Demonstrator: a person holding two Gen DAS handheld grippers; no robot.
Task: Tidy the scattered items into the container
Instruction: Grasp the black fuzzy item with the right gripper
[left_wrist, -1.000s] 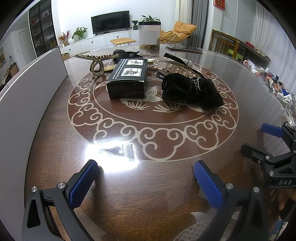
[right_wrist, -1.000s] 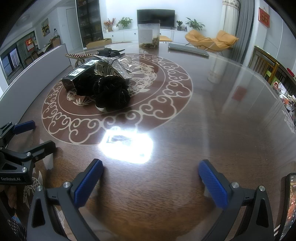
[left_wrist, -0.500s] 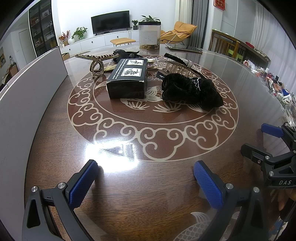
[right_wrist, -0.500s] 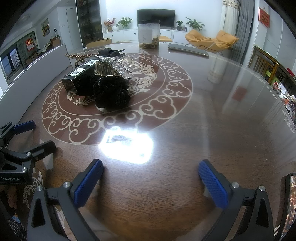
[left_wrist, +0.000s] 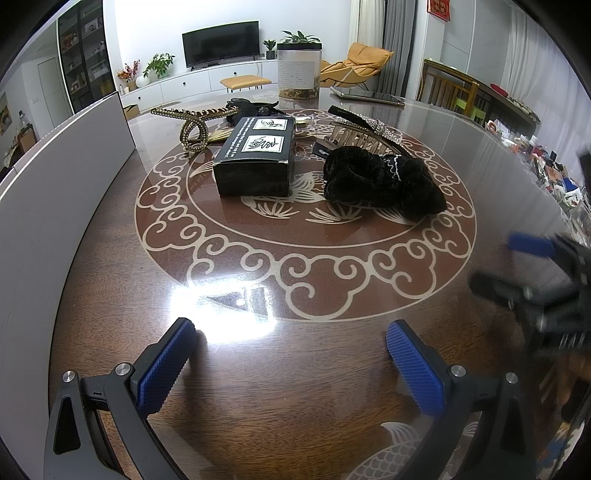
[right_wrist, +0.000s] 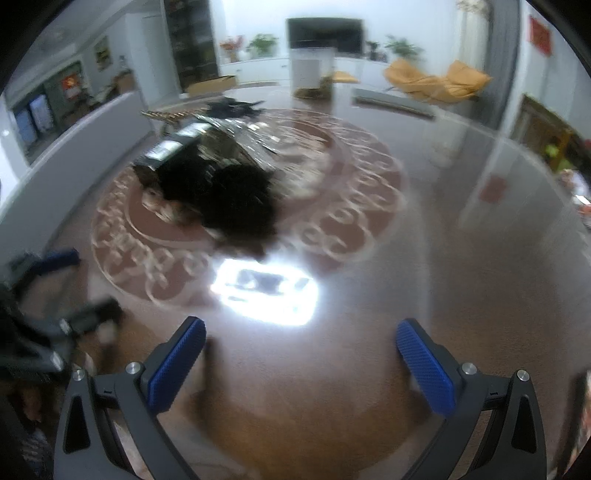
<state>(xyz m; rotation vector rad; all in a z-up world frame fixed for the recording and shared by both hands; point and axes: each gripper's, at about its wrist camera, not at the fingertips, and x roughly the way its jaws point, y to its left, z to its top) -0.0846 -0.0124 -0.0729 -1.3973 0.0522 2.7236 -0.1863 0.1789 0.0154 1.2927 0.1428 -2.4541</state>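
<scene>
On round table (left_wrist: 295, 369), closed black box (left_wrist: 255, 162) beside black scrunchie (left_wrist: 380, 182), both grippers' fingers (left_wrist: 164, 367) spread wide, empty

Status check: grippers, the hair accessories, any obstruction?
Left gripper open, empty. Right gripper open, empty. Black scrunchies, gold clip beside black box. Path clear.

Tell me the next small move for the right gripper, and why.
Probably ease the right gripper forward toward the black scrunchie. Its jaws are open and empty, its view is motion-blurred, and the scrunchie is the nearest item on that side, lying beside the black box. The left gripper is open too.
</scene>
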